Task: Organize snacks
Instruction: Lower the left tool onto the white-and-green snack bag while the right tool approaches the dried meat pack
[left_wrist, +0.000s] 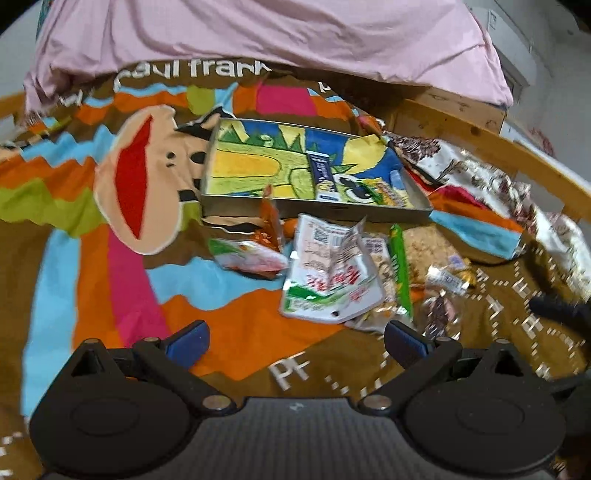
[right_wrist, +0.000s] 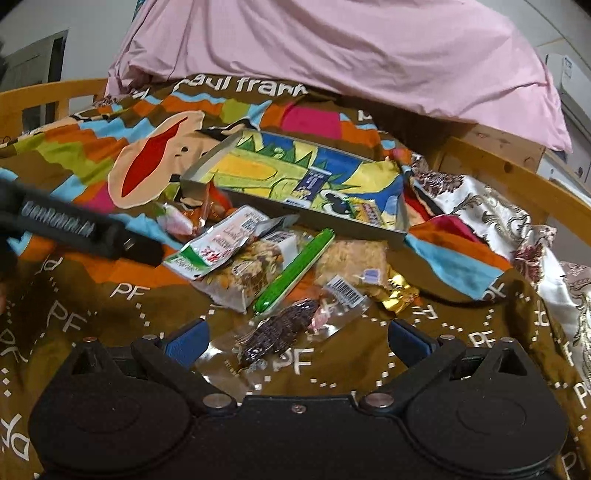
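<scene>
1. On the bed, a brown bedspread (right_wrist: 92, 314) with bright zigzag stripes, a cartoon monkey face and white "PF" lettering carries everything; a pink quilt (right_wrist: 332, 48) is heaped at its far end, and a wooden bed rail (right_wrist: 517, 177) runs along the right.
2. One shallow tray (left_wrist: 229, 202) with a colourful cartoon lining lies beyond the snacks. Two things rest inside it: a small blue-and-white packet (left_wrist: 324, 173) and a small yellow printed packet (left_wrist: 391, 192) near the right corner.
3. Only the right wrist view shows the left gripper's black body (right_wrist: 85, 229) reaching in from the left, and a dark purple snack in clear wrap (right_wrist: 277, 332) just ahead of the right gripper (right_wrist: 297, 338). The left wrist view shows that wrap only as a blur.
4. Loose snacks lie in one pile in front of the tray, none inside it. Counted: one white-and-green pouch (left_wrist: 328, 280), one long green stick (right_wrist: 295, 269), one clear bag of mixed nuts (right_wrist: 240, 277), one pale crumbly block in clear wrap (right_wrist: 351, 258), one gold-foil piece (right_wrist: 400, 293), one orange packet (left_wrist: 271, 221), one pinkish-white packet (left_wrist: 251, 256).
5. Both grippers are released, blue pads spread wide, grasping nothing. The left gripper (left_wrist: 297, 338) hovers over orange-and-brown cloth just short of the pouch.
</scene>
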